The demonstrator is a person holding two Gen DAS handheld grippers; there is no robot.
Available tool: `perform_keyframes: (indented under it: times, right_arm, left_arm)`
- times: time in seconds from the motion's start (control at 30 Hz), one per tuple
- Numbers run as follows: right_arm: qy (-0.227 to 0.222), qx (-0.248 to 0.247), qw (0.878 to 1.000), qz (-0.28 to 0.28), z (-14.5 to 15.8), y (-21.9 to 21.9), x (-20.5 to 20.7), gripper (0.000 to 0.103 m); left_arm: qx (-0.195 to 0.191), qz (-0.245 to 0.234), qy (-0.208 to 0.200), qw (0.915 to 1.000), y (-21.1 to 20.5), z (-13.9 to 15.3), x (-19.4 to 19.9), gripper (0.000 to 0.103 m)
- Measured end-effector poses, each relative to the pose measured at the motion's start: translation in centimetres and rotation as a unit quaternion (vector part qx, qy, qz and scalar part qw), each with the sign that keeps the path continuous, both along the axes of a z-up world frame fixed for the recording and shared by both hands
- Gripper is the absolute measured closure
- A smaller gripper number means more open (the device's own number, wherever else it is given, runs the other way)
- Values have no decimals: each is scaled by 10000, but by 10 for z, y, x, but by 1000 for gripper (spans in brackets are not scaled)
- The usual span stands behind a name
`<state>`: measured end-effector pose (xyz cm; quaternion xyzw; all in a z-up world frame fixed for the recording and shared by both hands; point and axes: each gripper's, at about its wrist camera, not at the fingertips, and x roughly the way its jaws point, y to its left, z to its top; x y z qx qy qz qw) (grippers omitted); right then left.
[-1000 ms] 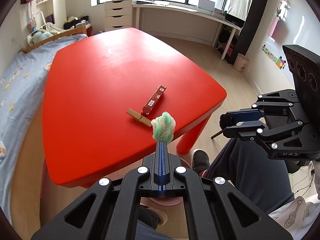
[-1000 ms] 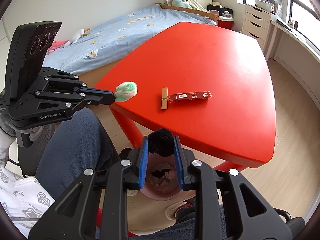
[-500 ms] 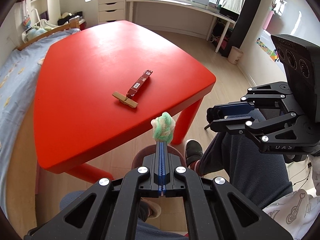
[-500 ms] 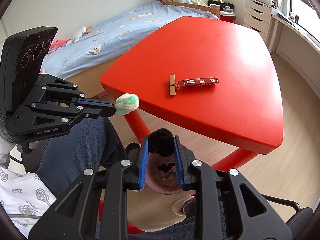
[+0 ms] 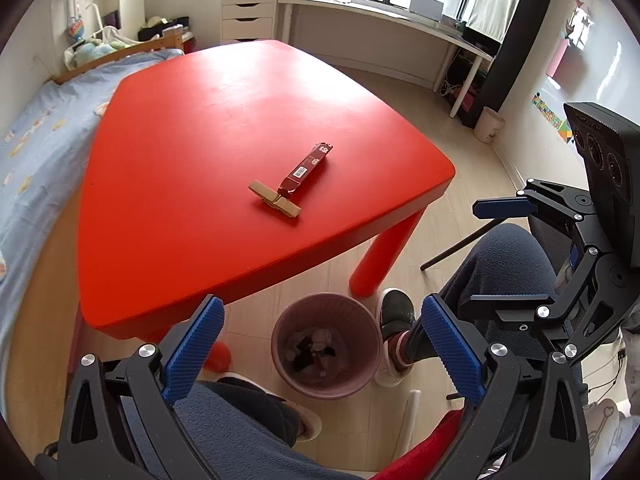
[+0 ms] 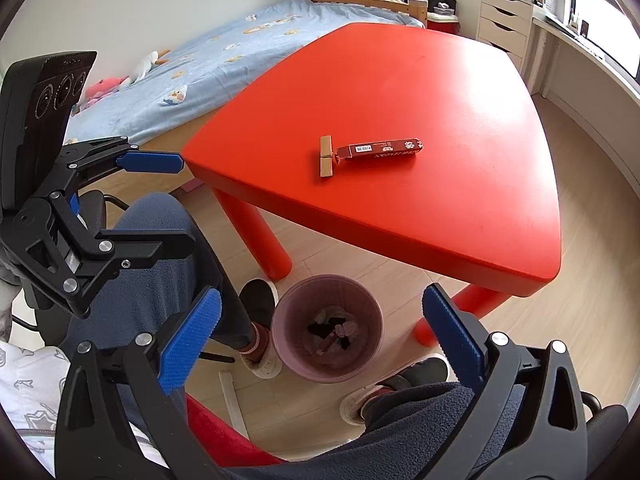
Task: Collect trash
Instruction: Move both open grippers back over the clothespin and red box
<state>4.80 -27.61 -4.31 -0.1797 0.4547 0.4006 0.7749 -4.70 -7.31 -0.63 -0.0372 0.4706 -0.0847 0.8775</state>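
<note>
Directly below both grippers stands a pink ribbed wastebasket [image 5: 326, 346] on the pale wood floor, and everything else is placed from it. The left gripper [image 5: 322, 344] hangs above the basket with its blue-padded fingers [image 5: 192, 350] spread wide apart and nothing between them. The right gripper [image 6: 320, 334] hangs over the same basket, its blue fingers [image 6: 450, 334] equally wide and holding nothing. Inside the basket lies a small heap of dark and pale scraps [image 6: 334, 330], too jumbled to name singly. Around the basket are the seated person's legs in dark blue fleece trousers [image 6: 160, 232], with a dark shoe [image 5: 396, 308] just beside the rim on one side and a white-soled shoe [image 6: 360, 402] near it on the other. Just beyond the basket rises a thick red leg [image 6: 260, 236] of a low red table [image 5: 224, 128], whose near edge overhangs the floor close to the basket. On the tabletop, well back from that edge, lies a long dark red wrapper [image 5: 306, 168] with a barcode, one end touching a wooden clothespin [image 5: 274, 200] that lies crosswise to it. Farther off, past the table, is a bed with a light blue cover [image 6: 248, 44], a white chest of drawers [image 5: 248, 14], and a long desk under the windows [image 5: 380, 16].
</note>
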Motion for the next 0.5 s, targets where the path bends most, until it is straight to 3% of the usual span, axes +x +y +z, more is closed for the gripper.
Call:
perform_keyframes:
  times: [0.5]
  right_arm:
    - [25, 38, 10000, -52, 1, -2, 0, 3]
  left_arm:
    - [-61, 147, 27, 9999, 6, 0, -1, 8]
